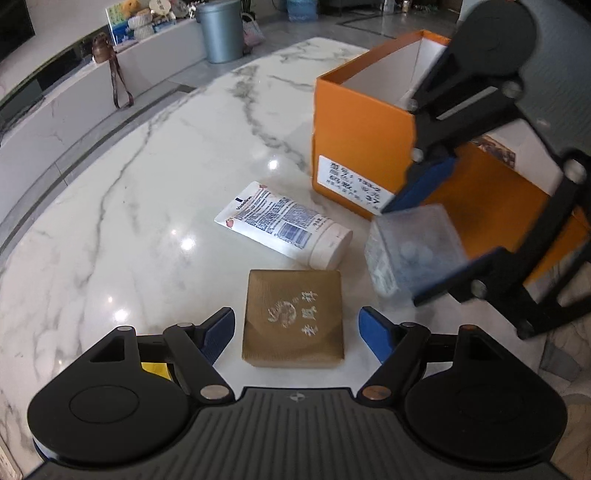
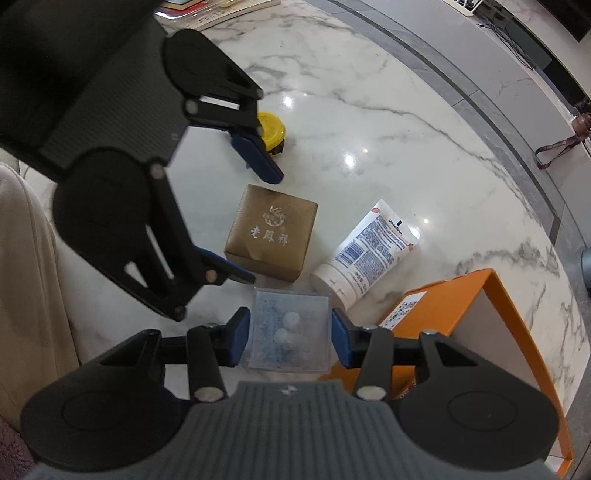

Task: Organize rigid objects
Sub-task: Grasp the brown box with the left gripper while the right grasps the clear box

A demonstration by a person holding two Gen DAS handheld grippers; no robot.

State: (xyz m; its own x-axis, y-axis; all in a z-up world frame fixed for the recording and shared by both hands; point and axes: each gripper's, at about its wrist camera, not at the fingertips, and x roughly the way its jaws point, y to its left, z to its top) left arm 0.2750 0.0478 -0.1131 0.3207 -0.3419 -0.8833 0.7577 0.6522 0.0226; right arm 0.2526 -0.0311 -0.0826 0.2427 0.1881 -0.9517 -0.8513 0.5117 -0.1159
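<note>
A gold-brown square box [image 1: 293,318] [image 2: 272,236] with pale lettering lies on the marble table. My left gripper [image 1: 296,329] [image 2: 246,225] hangs over it, open, its blue pads on either side and apart from the box. My right gripper [image 2: 290,335] [image 1: 424,254] is shut on a clear plastic box [image 2: 289,334] [image 1: 413,246] with pale round pieces inside, held above the table beside the orange box [image 1: 364,125] [image 2: 452,306]. A white Vaseline tube [image 1: 284,225] [image 2: 369,251] lies between the brown box and the orange box.
A yellow-lidded jar [image 2: 272,131] stands beyond the brown box, partly behind the left gripper's finger. The marble table [image 1: 147,206] curves away to an edge on the left. A grey bin [image 1: 218,29] and a low ledge stand beyond. A beige sleeve [image 2: 22,258] shows at the left.
</note>
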